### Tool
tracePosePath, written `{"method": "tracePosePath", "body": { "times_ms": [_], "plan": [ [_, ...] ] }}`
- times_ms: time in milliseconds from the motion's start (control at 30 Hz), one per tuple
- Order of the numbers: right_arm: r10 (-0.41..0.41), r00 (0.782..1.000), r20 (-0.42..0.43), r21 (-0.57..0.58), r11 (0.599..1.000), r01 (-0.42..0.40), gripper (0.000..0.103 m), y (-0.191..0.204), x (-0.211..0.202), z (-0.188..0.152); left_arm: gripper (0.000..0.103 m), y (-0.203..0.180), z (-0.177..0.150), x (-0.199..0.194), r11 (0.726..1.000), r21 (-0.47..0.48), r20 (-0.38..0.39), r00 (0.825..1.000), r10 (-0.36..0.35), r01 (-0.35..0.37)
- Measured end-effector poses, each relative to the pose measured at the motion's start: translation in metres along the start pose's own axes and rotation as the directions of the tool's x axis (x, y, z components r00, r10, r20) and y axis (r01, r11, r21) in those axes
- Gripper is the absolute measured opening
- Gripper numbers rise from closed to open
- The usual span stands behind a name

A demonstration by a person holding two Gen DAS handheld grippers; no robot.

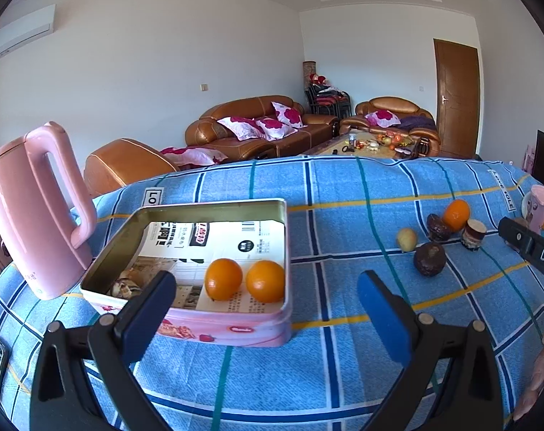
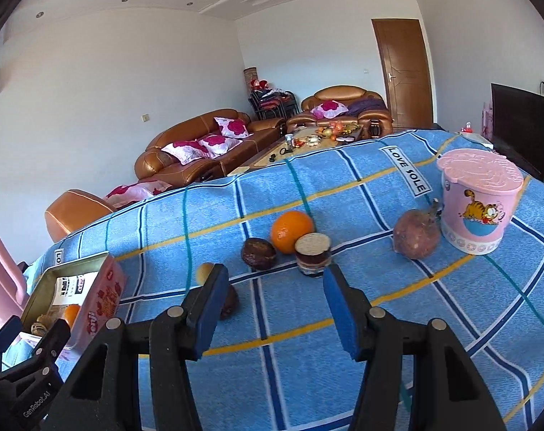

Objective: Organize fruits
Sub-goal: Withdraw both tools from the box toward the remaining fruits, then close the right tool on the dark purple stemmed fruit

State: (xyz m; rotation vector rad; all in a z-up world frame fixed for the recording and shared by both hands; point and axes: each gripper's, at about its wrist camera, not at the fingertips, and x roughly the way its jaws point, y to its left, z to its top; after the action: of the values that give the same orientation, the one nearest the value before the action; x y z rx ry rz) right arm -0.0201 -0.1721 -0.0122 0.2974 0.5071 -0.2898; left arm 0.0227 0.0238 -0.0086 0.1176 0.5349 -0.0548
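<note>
Fruits: two oranges (image 1: 245, 280) already sit side by side in your open tin (image 1: 214, 319), at its near right; the rest are still loose on the blue plaid cloth (image 1: 343, 377) off to the right.
Loose pile: one orange (image 2: 292, 231) at the far side, a dark wrinkled fruit (image 2: 258, 253) just left of it, a cut piece with a pale top (image 2: 313, 254) touching its near right, a small yellowish fruit (image 1: 407, 239) furthest left, another dark round one (image 1: 429, 258) nearest you.
Bigger brownish fruit: (image 2: 417, 234) sits right up against the pink cartoon cup (image 2: 478, 204).
Your left gripper: (image 1: 266, 309) jaws spread wide, nothing in them, hovering at the tin's near wall.
Your right gripper: (image 2: 273, 307) jaws apart and empty too, pointing at the loose pile.
Kettle: pink one (image 1: 31, 215), left of the tin.
</note>
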Motion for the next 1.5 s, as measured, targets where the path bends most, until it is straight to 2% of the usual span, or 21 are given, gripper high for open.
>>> {"method": "tracePosePath", "body": {
  "times_ms": [267,433,567,767,1000,1167,1367,1433,1500],
  "plan": [
    [-0.093,0.996,-0.008,0.062,0.994,0.093,0.057,-0.058,-0.001,0.013,0.103,-0.034,0.001,0.004,0.998,0.023,-0.039,0.998,-0.056,0.057],
    [-0.118,0.992,-0.036,0.091,0.988,0.121,0.057,-0.088,0.004,0.020,0.103,-0.060,0.004,0.009,0.997,0.036,-0.071,0.995,-0.071,0.074],
    [-0.127,0.989,-0.072,0.115,0.984,0.135,0.057,-0.105,0.011,0.023,0.103,-0.082,0.008,0.015,0.992,0.018,-0.103,0.987,-0.121,0.124],
    [-0.121,0.983,-0.136,0.089,0.987,0.134,0.057,-0.109,0.030,0.030,0.103,-0.107,0.009,0.023,0.985,0.035,-0.149,0.975,-0.162,0.169],
    [-0.127,0.974,-0.187,0.065,0.988,0.141,0.057,-0.108,0.057,0.040,0.103,-0.093,0.007,0.033,0.980,-0.047,-0.195,0.961,-0.198,0.192],
    [-0.106,0.955,-0.278,0.090,0.987,0.136,0.057,-0.114,0.080,0.040,0.103,-0.090,0.004,0.042,0.977,-0.074,-0.237,0.948,-0.211,0.199],
    [-0.132,0.948,-0.289,0.024,0.989,0.145,0.057,-0.104,0.084,0.042,0.103,-0.091,0.003,0.048,0.977,-0.082,-0.257,0.943,-0.212,0.197],
    [-0.130,0.948,-0.289,0.021,0.990,0.142,0.051,-0.104,0.083,0.042,0.103,-0.091,0.004,0.048,0.978,-0.085,-0.257,0.944,-0.208,0.192],
    [-0.130,0.948,-0.291,0.004,0.991,0.137,0.051,-0.103,0.082,0.042,0.103,-0.093,0.005,0.050,0.979,-0.080,-0.258,0.945,-0.203,0.188]
  ]
}}
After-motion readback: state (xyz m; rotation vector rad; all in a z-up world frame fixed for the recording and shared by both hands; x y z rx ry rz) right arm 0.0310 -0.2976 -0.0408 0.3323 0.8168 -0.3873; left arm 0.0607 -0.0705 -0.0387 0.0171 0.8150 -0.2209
